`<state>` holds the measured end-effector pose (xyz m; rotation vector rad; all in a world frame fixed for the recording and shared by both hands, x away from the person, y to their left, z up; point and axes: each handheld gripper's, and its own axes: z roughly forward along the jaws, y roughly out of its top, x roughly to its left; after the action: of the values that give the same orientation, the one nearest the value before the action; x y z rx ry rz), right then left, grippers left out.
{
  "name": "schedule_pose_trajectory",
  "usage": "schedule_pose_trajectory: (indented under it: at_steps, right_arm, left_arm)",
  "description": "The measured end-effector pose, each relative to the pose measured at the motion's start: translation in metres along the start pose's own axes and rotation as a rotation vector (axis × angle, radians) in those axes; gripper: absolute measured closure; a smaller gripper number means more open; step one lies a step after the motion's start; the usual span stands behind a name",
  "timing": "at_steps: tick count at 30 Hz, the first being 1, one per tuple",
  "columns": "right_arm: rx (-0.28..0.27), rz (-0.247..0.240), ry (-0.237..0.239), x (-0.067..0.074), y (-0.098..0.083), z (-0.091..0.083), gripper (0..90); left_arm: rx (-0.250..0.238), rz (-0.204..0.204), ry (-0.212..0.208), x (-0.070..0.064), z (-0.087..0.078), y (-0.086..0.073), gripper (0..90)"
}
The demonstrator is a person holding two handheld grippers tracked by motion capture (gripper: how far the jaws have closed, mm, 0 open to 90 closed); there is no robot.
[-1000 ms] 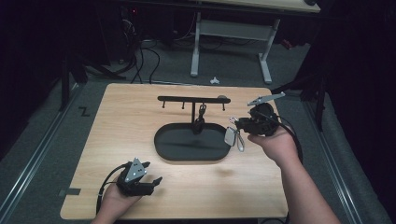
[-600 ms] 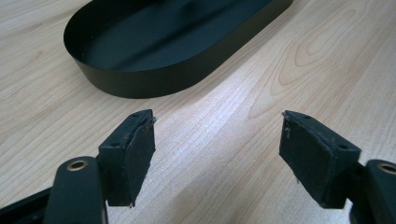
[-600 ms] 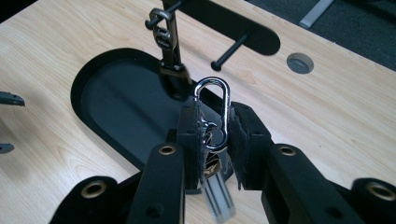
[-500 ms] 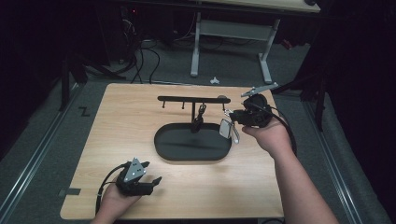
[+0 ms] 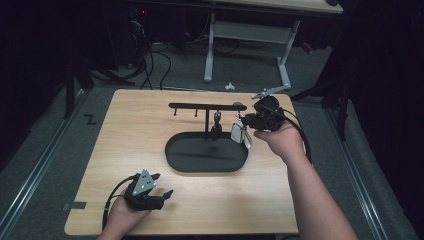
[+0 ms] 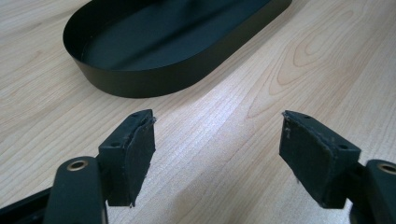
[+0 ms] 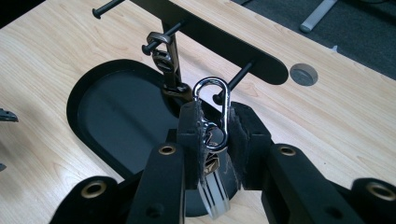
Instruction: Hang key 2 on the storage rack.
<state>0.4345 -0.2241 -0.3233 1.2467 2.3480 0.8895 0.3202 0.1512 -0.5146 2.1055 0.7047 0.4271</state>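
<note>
My right gripper (image 7: 212, 116) is shut on a silver carabiner (image 7: 224, 93), with a key (image 7: 212, 191) dangling under it. The carabiner's top loop sits just in front of a peg (image 7: 233, 81) of the black hook rack (image 7: 219, 44); whether they touch I cannot tell. A second clip (image 7: 166, 60) hangs from the neighbouring peg. In the high view the right gripper (image 5: 247, 120) holds the key set (image 5: 241, 134) at the rack's (image 5: 200, 106) right end, above the oval black tray (image 5: 206, 170). My left gripper (image 5: 162, 185) rests open at the table's front left, nothing between its fingers (image 6: 140, 149).
The tray's wall (image 6: 140, 86) lies just ahead of the left gripper. A round grey grommet (image 7: 303, 74) sits in the wooden tabletop behind the rack. Beyond the table's far edge stand a desk frame (image 5: 250, 35) and cables on the floor.
The right hand has carried the key set leftward, toward the rack's right end. The left gripper has stayed put.
</note>
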Motion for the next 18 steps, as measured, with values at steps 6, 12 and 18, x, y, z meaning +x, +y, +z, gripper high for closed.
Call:
schedule_pose_trajectory:
  at_steps: [6, 12, 18]
  right_arm:
    - [-0.003, 0.003, -0.008, -0.0020, 0.0020, 0.0009, 75.2]
    - [0.000, 0.011, -0.012, -0.0044, 0.0025, 0.0025, 75.2]
    - [0.006, 0.008, -0.015, -0.0053, 0.0024, 0.0077, 75.2]
  left_arm:
    - [0.000, -0.001, -0.002, 0.0002, 0.0001, -0.0004, 27.3]
    - [0.001, -0.002, -0.002, 0.0007, 0.0006, -0.0003, 27.3]
    - [0.004, 0.005, -0.006, -0.0004, 0.0030, 0.0011, 27.3]
